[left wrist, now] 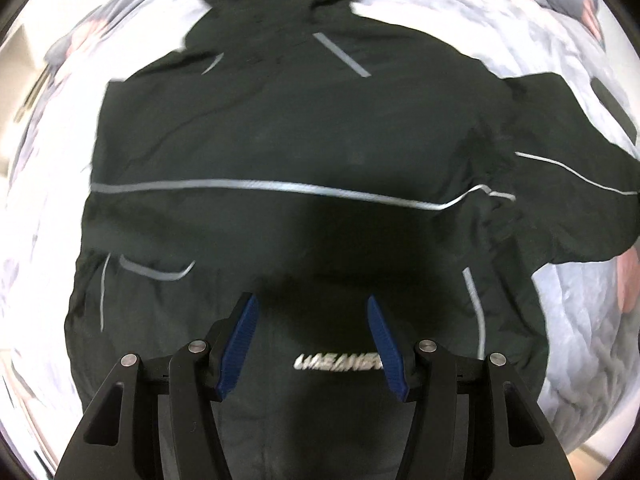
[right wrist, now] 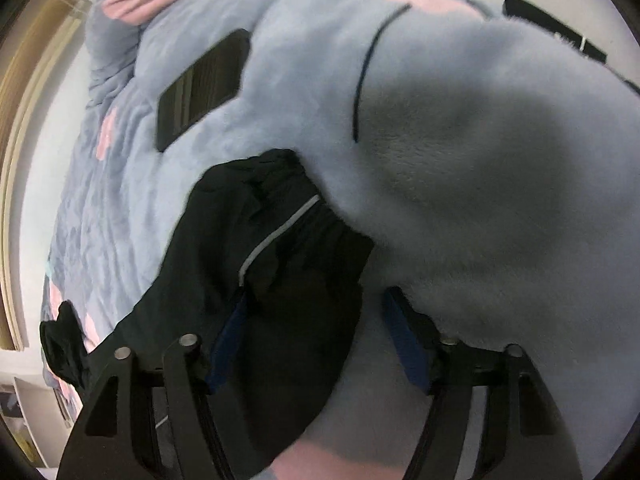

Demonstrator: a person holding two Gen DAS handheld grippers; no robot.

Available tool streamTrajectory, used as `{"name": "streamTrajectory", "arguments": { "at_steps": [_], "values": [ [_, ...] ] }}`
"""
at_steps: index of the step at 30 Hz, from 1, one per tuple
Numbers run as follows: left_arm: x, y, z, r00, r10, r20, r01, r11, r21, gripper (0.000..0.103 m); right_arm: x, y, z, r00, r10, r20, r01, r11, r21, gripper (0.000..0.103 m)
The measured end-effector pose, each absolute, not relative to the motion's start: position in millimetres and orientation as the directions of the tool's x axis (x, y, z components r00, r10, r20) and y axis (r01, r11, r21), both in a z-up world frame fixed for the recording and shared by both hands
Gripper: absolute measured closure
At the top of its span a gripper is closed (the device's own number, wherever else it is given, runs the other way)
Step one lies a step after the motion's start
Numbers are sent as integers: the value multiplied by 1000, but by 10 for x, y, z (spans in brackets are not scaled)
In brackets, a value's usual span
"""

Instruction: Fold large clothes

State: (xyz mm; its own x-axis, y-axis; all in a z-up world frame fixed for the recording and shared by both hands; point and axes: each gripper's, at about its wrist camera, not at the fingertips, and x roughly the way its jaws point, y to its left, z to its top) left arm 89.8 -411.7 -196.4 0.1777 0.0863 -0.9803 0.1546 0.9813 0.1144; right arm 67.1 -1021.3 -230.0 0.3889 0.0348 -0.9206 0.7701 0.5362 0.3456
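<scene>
Soft grey-blue bedding with pink patches covers the bed [right wrist: 132,208], and the black jacket [left wrist: 288,136] lies spread flat across it, hood away from me, thin reflective piping running across the chest and down the sides. A dark flat rectangular thing [right wrist: 202,88] sits on the blanket well apart from the garment; I cannot tell what it is.

My left gripper [left wrist: 312,346] hangs over the lower hem, just above the silver lettering [left wrist: 338,362], with its blue-padded fingers [left wrist: 240,344] spread wide and holding nothing. My right gripper [right wrist: 316,344] is out at the sleeve [right wrist: 276,248], which runs sideways off the body and ends in a bunched cuff against a plush fold of the blanket [right wrist: 480,160]. Those fingers are wide too; the dark sleeve cloth lies between them, draped over the left pad, but they have not closed on it.

I judge the step in hand to be bringing this sleeve in across the body. To do it well I should pinch near the cuff, through both layers of the slippery cloth rather than just the top skin, and take none of the blanket with it, since the plush sits touching the cuff. Then lift only enough to clear the bed and carry the sleeve straight over, along the chest piping, so the shoulder seam becomes the fold line. My left fingers could press lightly on the hem to keep the body from sliding. The main risk is the thin shell slipping out or dragging the whole jacket askew.
</scene>
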Motion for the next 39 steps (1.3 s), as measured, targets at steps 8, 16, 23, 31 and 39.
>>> {"name": "streamTrajectory", "arguments": {
  "at_steps": [8, 16, 23, 31, 39],
  "values": [
    [1253, -4807, -1972, 231, 6, -973, 293, 953, 76, 44, 710, -9978, -1941, 470, 18, -883, 677, 635, 373, 83],
    [1693, -5089, -2529, 132, -57, -990, 279, 960, -18, 42, 362, -9871, -2042, 356, -88, -931, 752, 618, 229, 85],
    [1787, -4937, -2415, 133, -126, -983, 271, 959, -87, 39, 663, -9720, -2134, 224, -124, -967, 720, 690, 78, 87],
    [1491, -4218, -1879, 222, -196, -955, 233, 962, -143, 39, 728, -8967, -1072, 437, -121, -891, 559, 813, 164, 88],
    [1002, -3066, -1475, 323, -226, -919, 116, 973, -199, 39, 981, -7245, -381, 534, -24, -845, 261, 956, 137, 88]
  ]
}}
